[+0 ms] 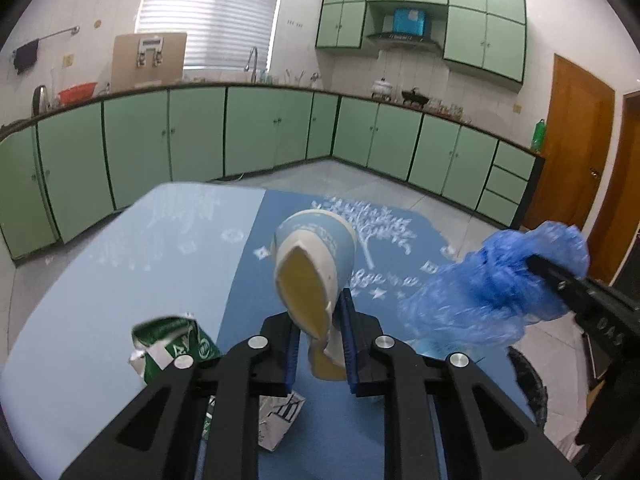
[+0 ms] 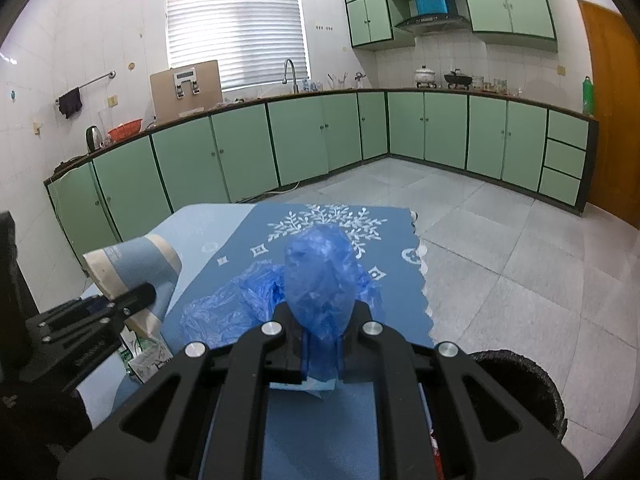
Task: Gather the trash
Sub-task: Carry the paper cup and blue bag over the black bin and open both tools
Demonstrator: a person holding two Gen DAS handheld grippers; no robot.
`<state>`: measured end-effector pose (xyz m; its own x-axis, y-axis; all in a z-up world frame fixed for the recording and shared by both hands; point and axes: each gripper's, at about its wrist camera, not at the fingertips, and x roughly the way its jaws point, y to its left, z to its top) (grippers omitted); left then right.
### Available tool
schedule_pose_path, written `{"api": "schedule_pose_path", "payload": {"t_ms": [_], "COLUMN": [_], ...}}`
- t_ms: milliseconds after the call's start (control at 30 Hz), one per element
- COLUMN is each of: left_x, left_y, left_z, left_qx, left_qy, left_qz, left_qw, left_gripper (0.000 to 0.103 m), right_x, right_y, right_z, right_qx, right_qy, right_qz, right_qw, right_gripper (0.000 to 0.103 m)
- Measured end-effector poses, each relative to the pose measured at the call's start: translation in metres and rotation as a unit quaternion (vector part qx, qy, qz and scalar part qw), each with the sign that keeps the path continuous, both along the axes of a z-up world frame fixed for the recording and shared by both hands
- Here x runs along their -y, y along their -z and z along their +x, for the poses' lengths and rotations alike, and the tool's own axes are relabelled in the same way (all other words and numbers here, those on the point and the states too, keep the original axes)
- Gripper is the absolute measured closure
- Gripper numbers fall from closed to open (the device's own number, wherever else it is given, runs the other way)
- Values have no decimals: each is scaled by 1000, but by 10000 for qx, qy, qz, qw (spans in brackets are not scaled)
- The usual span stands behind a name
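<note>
The left tool (image 1: pixel 320 344) pinched a flattened paper cup (image 1: pixel 314 272) clear of the bench (image 1: pixel 120 280) while the right tool (image 2: pixel 322 344) clamped a blue bag (image 2: pixel 320 276), so next came carrying both to the bin (image 2: pixel 532 384) (apparently just right), the green carton (image 1: pixel 172 344) remaining.

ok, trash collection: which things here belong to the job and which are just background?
Job:
- paper cup, squashed, in left gripper
- blue bag, in right gripper
- green carton, torn, on table
- black bin, beside table

Background:
- kettle
- red basin
- cardboard box
- pots
- green bottle
</note>
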<state>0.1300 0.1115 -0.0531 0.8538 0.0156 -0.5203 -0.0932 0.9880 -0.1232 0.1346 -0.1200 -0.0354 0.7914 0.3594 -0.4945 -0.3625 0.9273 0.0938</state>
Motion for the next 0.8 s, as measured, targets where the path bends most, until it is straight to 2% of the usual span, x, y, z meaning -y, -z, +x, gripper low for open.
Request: {"api": "schedule_pose_path", "payload": {"t_ms": [367, 800], "left_x": [34, 103], "left_y": [-41, -61], "left_z": [-16, -15], "left_qx": [415, 646], "left_qy": [382, 1179], "left_qz": [92, 87], "left_qw": [9984, 9909], "left_gripper": [85, 85], "right_x": [24, 103], "right_y": [-24, -42], "right_z": [-18, -37], "right_qx": [338, 640], "right_qy": [189, 848], "right_qz": [82, 16], "right_qw": [9992, 9943], "right_gripper": [95, 95]}}
